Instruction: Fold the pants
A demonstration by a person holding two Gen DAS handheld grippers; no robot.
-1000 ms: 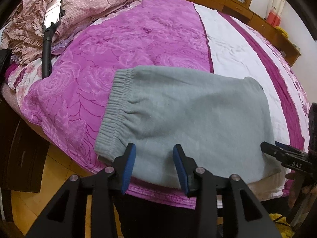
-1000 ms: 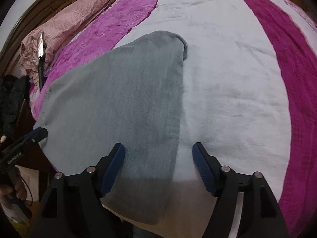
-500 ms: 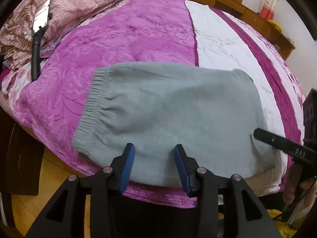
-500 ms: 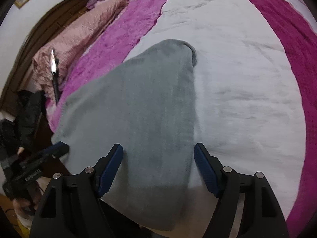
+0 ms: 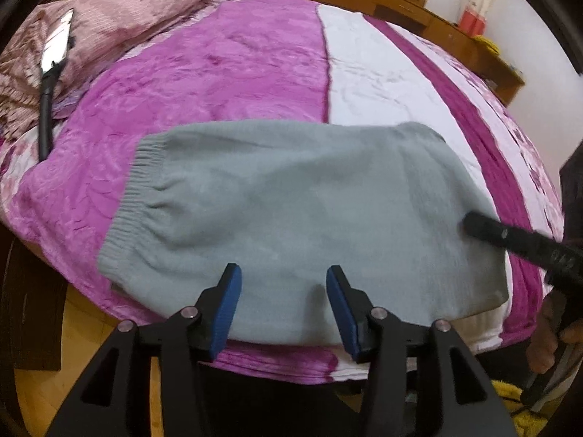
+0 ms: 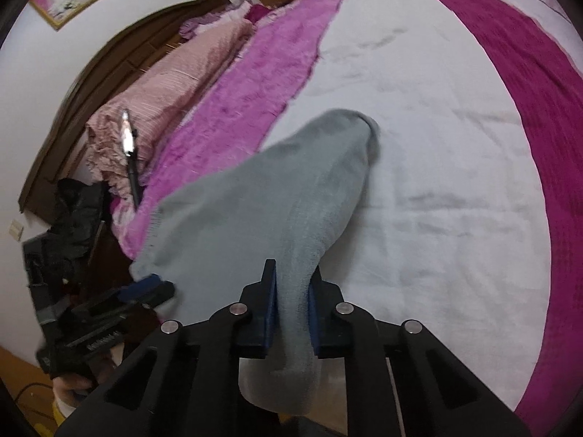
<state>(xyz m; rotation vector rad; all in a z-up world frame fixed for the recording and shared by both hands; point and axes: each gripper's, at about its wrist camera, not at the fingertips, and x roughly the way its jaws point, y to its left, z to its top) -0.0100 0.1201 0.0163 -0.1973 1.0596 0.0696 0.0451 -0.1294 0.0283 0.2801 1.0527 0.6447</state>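
The left gripper (image 5: 282, 304) is hovering with jaws apart over the pants' (image 5: 291, 225) near edge; the folded pants are lying on the bed (image 5: 226, 73); the right gripper (image 6: 291, 313) is pinching their fold.

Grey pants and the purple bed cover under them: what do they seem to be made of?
The grey pants look like soft fleece or brushed knit: matte, fuzzy nap, ribbed elastic waistband. The purple bed cover looks like plush velvety fabric: slight sheen and embossed floral pattern. Exact fibres cannot be told.
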